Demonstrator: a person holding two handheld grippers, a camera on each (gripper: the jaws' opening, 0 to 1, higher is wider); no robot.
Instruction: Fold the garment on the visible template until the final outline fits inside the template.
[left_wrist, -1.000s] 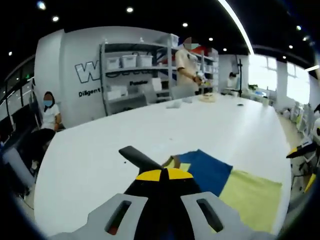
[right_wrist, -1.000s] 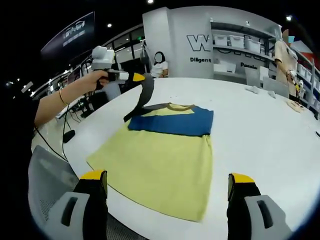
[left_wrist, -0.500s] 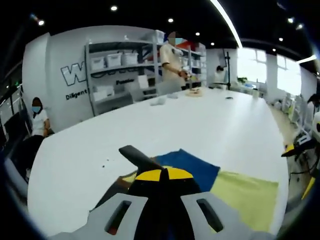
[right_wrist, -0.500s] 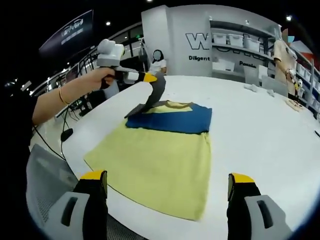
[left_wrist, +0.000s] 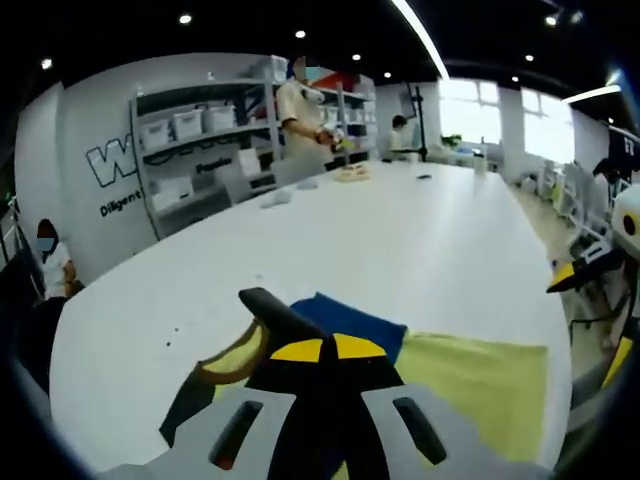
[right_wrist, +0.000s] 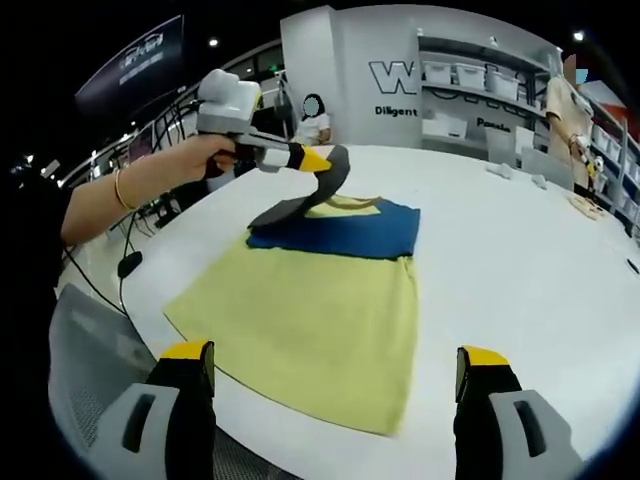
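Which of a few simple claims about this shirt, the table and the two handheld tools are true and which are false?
1. The left tool pinches a dark sleeve of the shirt and lifts it off the table. True.
2. The shirt is red all over. False: its body is yellow-green with a blue band across the chest.
3. The right tool is clamped on the shirt's hem. False: its jaws stand wide apart and hold nothing.
4. The shirt lies on a large white table. True.
5. A person's hand grips the left tool. True.
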